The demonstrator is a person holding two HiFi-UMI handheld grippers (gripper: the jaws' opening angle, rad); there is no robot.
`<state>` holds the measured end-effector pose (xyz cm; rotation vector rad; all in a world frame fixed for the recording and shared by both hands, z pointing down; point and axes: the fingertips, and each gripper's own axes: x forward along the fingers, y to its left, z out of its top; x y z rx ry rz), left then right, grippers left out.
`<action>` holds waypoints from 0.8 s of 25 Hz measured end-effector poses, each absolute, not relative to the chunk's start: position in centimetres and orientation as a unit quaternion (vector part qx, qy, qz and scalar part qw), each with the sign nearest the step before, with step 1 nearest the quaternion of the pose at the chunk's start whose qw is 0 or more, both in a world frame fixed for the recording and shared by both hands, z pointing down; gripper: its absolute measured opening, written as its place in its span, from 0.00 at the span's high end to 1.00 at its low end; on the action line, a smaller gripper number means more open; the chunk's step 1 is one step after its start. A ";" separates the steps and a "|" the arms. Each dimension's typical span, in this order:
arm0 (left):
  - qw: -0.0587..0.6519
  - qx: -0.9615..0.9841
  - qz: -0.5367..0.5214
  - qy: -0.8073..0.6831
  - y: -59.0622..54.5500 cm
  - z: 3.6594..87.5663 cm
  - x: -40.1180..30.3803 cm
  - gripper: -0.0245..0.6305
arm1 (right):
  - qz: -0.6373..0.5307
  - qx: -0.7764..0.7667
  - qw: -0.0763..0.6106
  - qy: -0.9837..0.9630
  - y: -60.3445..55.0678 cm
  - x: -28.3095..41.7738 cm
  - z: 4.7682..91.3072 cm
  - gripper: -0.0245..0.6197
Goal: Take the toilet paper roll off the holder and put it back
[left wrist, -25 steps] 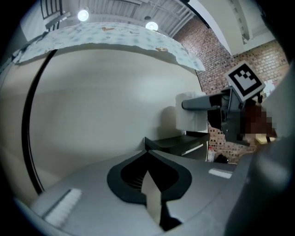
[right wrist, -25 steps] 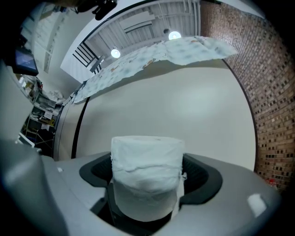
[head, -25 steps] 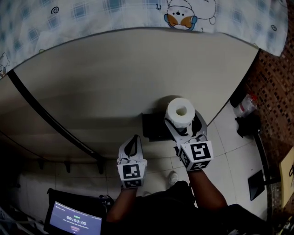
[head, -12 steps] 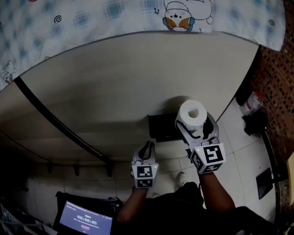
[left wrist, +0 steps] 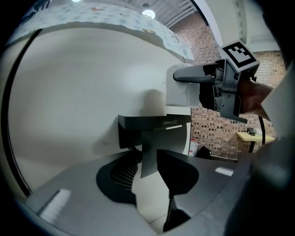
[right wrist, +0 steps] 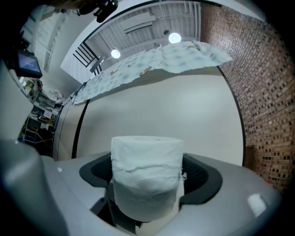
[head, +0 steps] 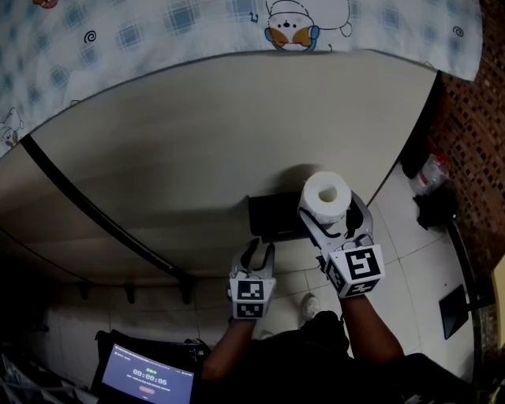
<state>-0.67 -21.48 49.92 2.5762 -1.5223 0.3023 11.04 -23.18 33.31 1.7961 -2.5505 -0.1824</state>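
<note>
The white toilet paper roll [head: 327, 196] stands upright, hole up, with my right gripper [head: 333, 221] shut on its sides. It is just right of the black holder [head: 272, 217] on the cream wall. The right gripper view shows the roll [right wrist: 146, 175] filling the gap between the jaws. My left gripper [head: 258, 251] sits below the holder and its jaws are opening. In the left gripper view the holder [left wrist: 154, 126] has a dark flap [left wrist: 150, 156] hanging down between the parted jaws of the left gripper [left wrist: 147, 173]. The pads do not press on it.
A patterned cloth [head: 292, 24] hangs over the top of the wall. A black bar [head: 95, 213] runs slantwise across the wall at left. A brick wall [head: 473, 134] and dark bags [head: 430, 209] on the tiled floor lie to the right. A lit screen [head: 142, 380] sits bottom left.
My left gripper has moved right and up to the holder's lower edge, and its jaws have parted. The right gripper still holds the roll, now slightly further right.
</note>
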 end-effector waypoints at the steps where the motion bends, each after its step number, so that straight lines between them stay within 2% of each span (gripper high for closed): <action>1: 0.069 0.855 0.100 -0.505 -21.6 50.0 -0.5 0.73 | -0.059 0.575 0.009 -0.816 -23.1 11.2 33.3 0.29; 20: 0.113 0.863 0.091 -0.484 -19.8 48.7 0.4 0.76 | -0.041 0.598 0.012 -0.800 -20.5 14.6 34.4 0.29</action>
